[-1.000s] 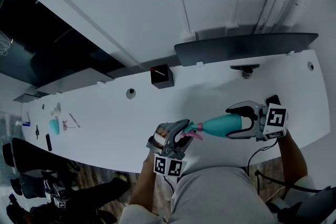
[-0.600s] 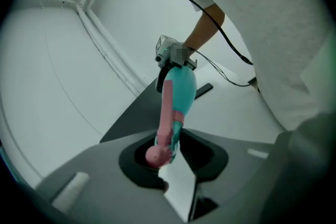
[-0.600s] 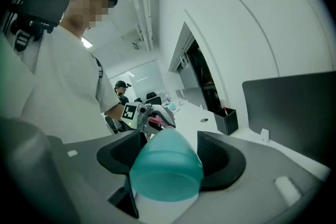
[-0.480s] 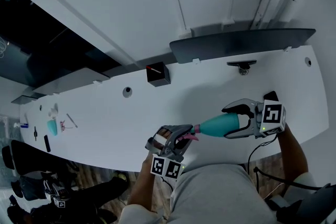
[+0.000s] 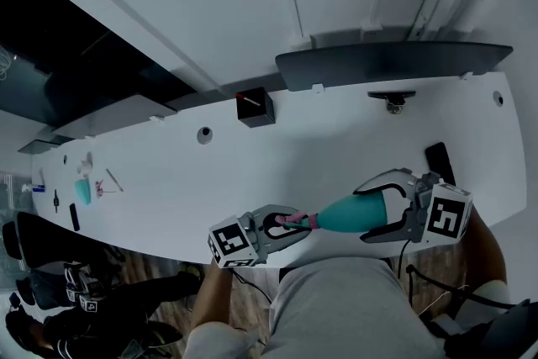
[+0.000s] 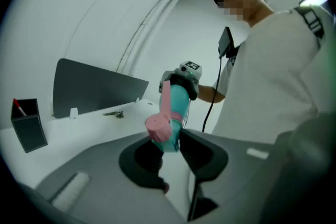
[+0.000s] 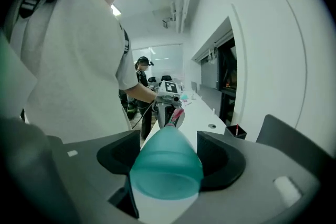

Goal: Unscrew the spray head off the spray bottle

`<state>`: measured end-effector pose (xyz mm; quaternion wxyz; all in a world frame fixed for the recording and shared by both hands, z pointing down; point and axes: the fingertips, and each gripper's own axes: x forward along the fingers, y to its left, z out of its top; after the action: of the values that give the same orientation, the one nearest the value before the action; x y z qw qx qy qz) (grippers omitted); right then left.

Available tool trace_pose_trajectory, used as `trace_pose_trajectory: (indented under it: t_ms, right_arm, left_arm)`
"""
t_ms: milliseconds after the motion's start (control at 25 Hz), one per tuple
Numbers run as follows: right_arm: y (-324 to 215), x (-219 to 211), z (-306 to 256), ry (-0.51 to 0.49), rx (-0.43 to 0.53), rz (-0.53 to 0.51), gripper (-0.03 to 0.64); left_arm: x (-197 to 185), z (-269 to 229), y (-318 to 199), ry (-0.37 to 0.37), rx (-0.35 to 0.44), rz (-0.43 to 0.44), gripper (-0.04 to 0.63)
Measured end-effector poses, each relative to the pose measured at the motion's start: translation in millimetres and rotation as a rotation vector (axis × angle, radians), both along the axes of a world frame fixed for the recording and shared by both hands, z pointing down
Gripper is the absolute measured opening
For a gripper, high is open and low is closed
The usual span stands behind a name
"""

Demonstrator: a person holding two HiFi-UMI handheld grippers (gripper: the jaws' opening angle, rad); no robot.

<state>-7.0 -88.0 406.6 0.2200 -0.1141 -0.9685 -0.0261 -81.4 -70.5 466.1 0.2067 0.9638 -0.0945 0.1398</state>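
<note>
Spray bottle (image 5: pixel 349 214): teal, held level in the air over the near edge of the table, lower centre of the head view. Its wall is cloudy, so any contents cannot be made out.
Spray head (image 5: pixel 296 221): pink, still on the neck at the bottle's left end.
Left gripper (image 5: pixel 286 228): its jaws have just been closing and now press on the spray head from both sides.
Right gripper (image 5: pixel 380 211): clamped around the bottle's wide body, near the base.
Table (image 5: pixel 336 149): long and white, running across the frame.
Pen holder (image 5: pixel 255 107): black open box, upright at the table's far edge. One red-tipped pen (image 6: pixel 19 107) leans inside.
Second bottle (image 5: pixel 82 192): small and teal, on the table at far left, its contents too small to tell.
</note>
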Motion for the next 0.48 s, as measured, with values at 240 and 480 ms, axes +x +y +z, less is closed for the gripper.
trace_pose_trajectory:
  t_ms: [240,480]
  right_arm:
    - [-4,-3,5,0.04,0.12,0.006,0.351]
    - [-15,0,50,0.296,0.416,-0.01,0.375]
  left_arm:
    - [-1,-3,-8,-0.001,0.054,-0.076,0.089]
    - [9,-10,-13,0.022,0.088,-0.104,0.087]
